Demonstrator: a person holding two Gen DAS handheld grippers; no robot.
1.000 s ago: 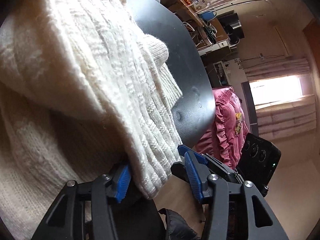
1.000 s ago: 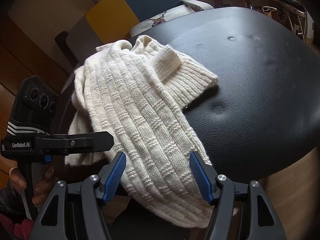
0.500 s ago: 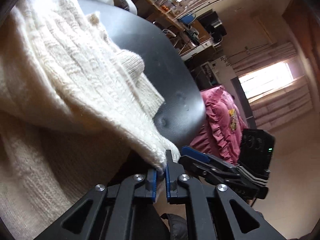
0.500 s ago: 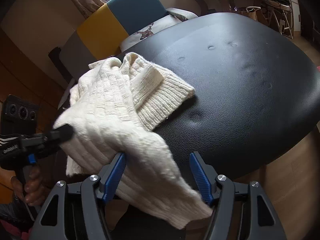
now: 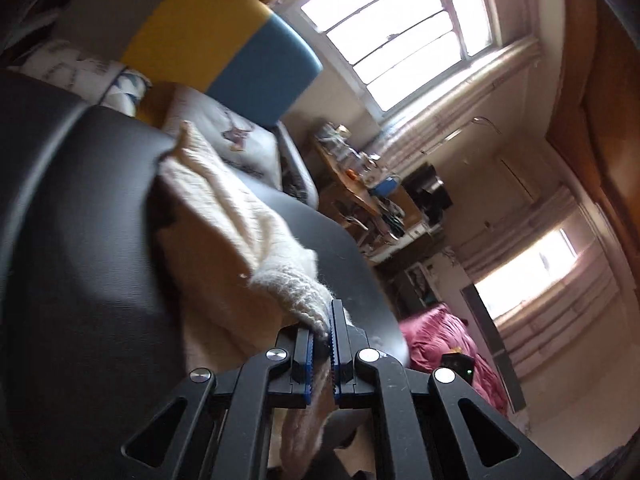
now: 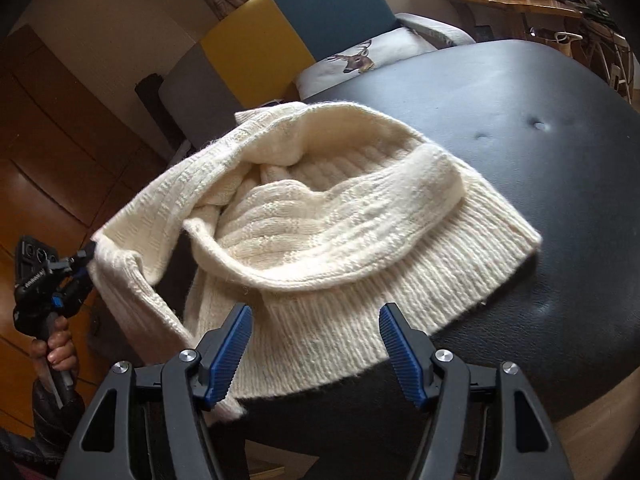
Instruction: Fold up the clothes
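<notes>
Right wrist view: cream sweater bunched near black table's left edge, one end lifted beyond it. Left gripper clamped on that knit end; right gripper spread wide, holding nothing. Risk judged: thin pinch slipping, dragging the pile off.

Two matte black handheld tools: left gripper and right gripper, each with triangular cut-outs in the arms, round silver screws at the joints, and ribbed blue pads. White lettering on the left handle. Dark puffy sleeve at the wrist.
</notes>
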